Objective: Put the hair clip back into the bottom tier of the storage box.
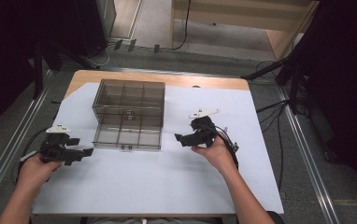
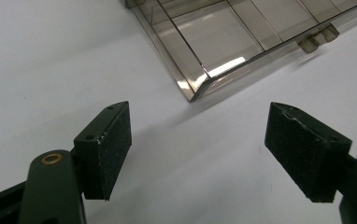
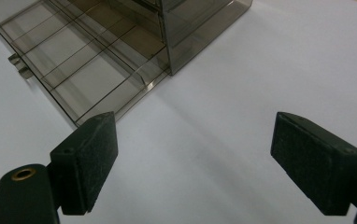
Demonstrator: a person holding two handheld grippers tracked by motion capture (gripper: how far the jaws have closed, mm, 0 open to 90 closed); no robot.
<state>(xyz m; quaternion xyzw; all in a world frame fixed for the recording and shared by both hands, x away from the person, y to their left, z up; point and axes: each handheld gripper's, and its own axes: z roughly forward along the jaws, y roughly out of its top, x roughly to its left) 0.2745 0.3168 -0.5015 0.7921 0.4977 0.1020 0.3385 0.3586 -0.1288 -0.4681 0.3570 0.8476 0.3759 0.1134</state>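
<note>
A smoky clear plastic drawer box stands on the white sheet, its bottom drawer pulled out toward me and split into several compartments. My left gripper lies low at the left of the drawer, open, with nothing between its jaws; the left gripper view has the drawer's near corner just ahead. My right gripper is held to the right of the drawer, open and holding nothing. In the right gripper view the drawer and the box lie ahead to the left.
The white sheet covers most of a wooden table. Cables and stand legs cross the floor to the right. A metal rail runs along the left of the table.
</note>
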